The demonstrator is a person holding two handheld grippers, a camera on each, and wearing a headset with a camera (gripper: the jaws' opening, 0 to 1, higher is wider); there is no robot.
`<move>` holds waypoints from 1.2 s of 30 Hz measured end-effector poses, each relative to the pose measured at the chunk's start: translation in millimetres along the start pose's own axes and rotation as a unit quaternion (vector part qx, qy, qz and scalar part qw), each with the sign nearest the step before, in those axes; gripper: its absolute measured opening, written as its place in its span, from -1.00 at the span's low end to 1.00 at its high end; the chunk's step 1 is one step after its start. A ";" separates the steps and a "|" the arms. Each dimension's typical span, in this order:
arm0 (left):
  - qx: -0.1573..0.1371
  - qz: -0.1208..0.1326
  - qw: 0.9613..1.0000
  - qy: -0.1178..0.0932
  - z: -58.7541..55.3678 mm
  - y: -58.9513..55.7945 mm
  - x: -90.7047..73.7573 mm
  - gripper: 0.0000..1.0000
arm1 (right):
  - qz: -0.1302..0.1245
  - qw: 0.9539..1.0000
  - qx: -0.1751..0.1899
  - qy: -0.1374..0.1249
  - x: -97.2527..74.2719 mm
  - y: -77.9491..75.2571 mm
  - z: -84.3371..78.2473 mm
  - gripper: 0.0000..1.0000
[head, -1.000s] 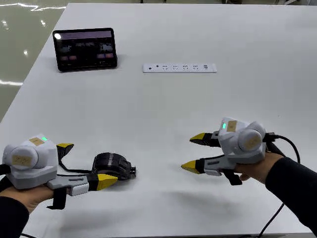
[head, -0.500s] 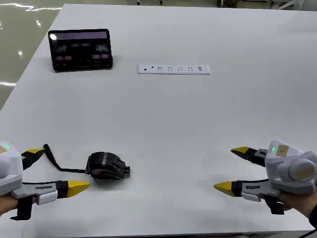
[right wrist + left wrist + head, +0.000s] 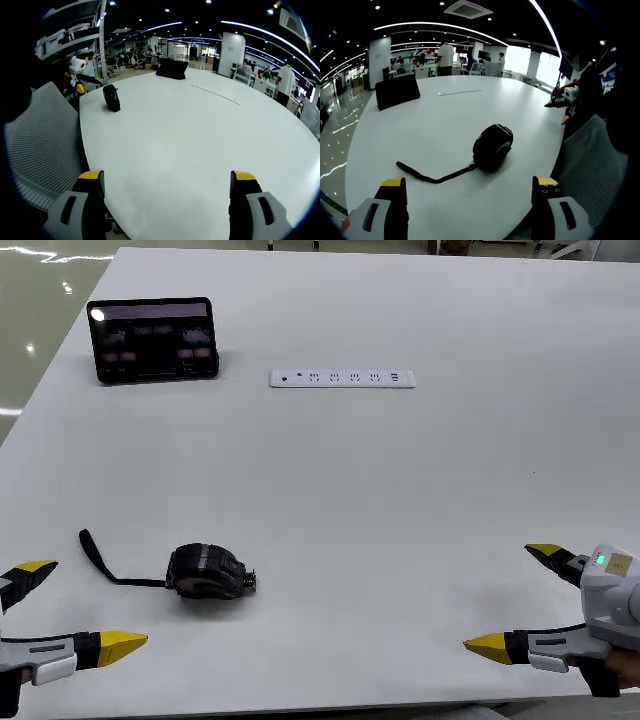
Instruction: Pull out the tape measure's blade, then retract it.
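A black tape measure (image 3: 209, 572) lies on the white table (image 3: 380, 490), its blade retracted and a black wrist strap (image 3: 103, 560) trailing off to its left. My left gripper (image 3: 85, 608) is open at the lower left, a short way back from the tape measure, which lies ahead of its yellow-tipped fingers (image 3: 394, 184) as a black case (image 3: 493, 146). My right gripper (image 3: 528, 598) is open at the lower right with nothing between its fingers, far from the tape measure (image 3: 111, 97).
A dark tablet (image 3: 152, 340) stands propped at the far left of the table. A white power strip (image 3: 342, 378) lies at the back middle. A grey mesh chair (image 3: 40, 150) sits at the table's near edge. People and desks fill the office behind.
Both grippers have drawn back toward the near edge and apart. The left gripper has let go of the tape measure, which now lies free with its strap stretched out.
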State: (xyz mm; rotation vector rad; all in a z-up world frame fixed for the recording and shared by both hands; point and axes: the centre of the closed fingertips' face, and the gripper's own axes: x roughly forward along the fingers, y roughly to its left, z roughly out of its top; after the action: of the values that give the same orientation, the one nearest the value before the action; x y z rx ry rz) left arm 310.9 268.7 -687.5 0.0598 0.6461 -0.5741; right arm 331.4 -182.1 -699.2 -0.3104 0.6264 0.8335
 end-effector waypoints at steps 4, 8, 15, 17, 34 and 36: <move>-0.008 0.001 1.000 0.001 0.3 0.8 -1.4 1.00 | 0.002 1.000 -0.001 0.000 -0.4 1.7 3.3 1.00; -0.012 0.001 1.000 -0.003 5.4 0.8 -1.3 1.00 | 0.002 1.000 -0.004 0.003 -1.9 0.9 4.9 1.00; -0.011 0.001 1.000 -0.012 13.2 0.9 0.1 1.00 | -0.001 1.000 0.002 -0.008 -2.6 -2.6 16.6 1.00; -0.010 0.002 1.000 -0.009 13.1 0.6 1.2 1.00 | 0.001 1.000 0.002 -0.011 -2.2 -1.8 18.4 1.00; -0.019 0.009 1.000 -0.013 14.1 5.9 -2.8 1.00 | 0.013 1.000 0.009 0.000 3.5 7.0 9.5 1.00; -0.019 0.009 1.000 -0.014 15.1 6.4 -3.4 1.00 | 0.012 1.000 0.009 0.001 3.3 6.4 9.2 1.00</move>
State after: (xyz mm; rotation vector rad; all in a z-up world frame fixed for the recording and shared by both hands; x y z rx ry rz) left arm 320.4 272.3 -674.2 0.0210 0.6282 -0.5449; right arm 331.8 -171.5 -694.2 -0.2876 0.6404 0.8508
